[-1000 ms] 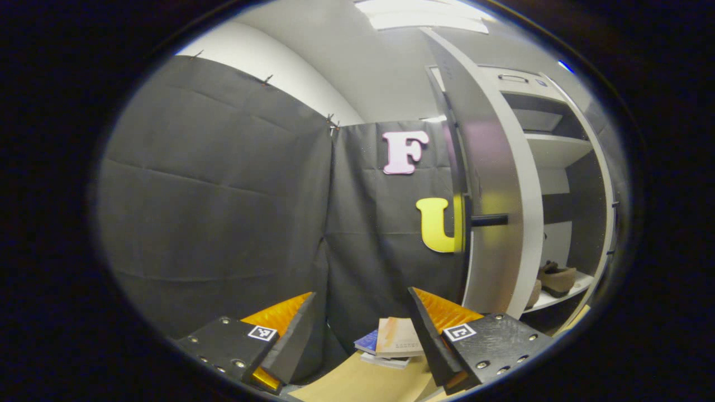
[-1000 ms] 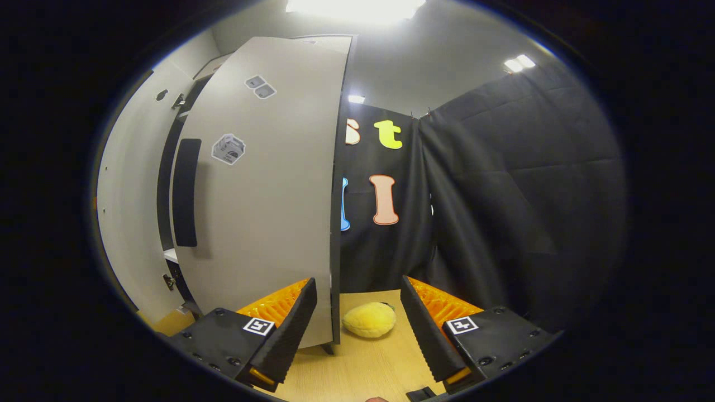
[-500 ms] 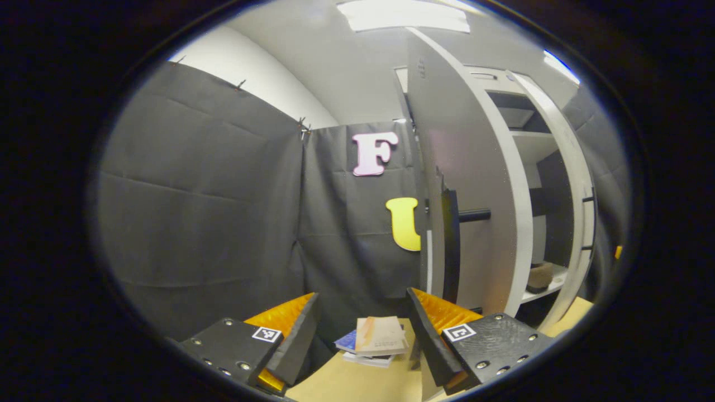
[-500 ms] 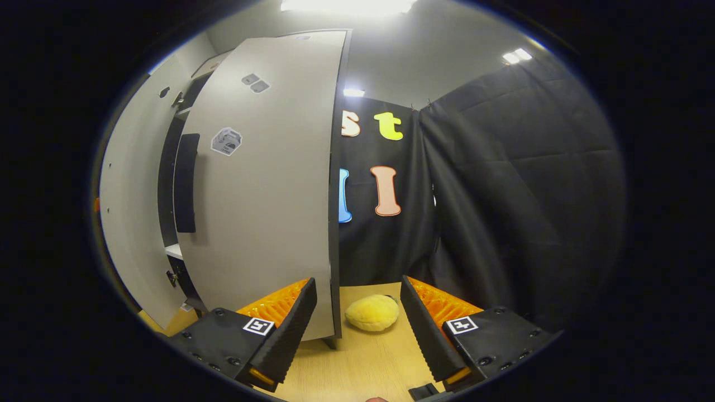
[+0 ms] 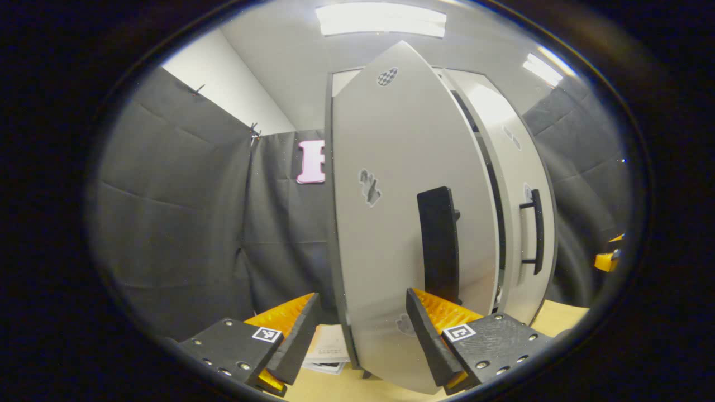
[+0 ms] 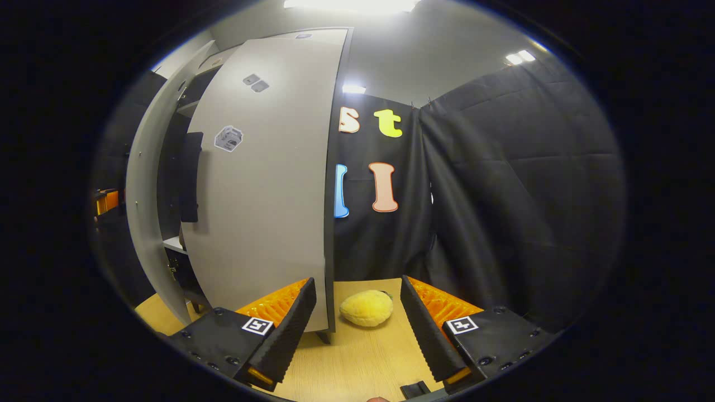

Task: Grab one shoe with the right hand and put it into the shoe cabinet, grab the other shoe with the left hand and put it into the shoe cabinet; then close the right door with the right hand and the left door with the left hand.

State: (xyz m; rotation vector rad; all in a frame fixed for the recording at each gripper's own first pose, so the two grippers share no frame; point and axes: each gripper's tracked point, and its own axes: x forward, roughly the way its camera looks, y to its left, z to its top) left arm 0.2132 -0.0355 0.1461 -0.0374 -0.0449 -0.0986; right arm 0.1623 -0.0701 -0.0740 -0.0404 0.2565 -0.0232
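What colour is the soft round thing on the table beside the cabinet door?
Yellow; the plush toy shows best in the right gripper view.

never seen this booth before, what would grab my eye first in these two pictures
In the left gripper view, a tall grey cabinet door stands right ahead with a dark vertical handle just above the open left tongs. In the right gripper view, the other grey door stands ajar at left, and a yellow plush toy lies on the wooden table between the open right tongs.
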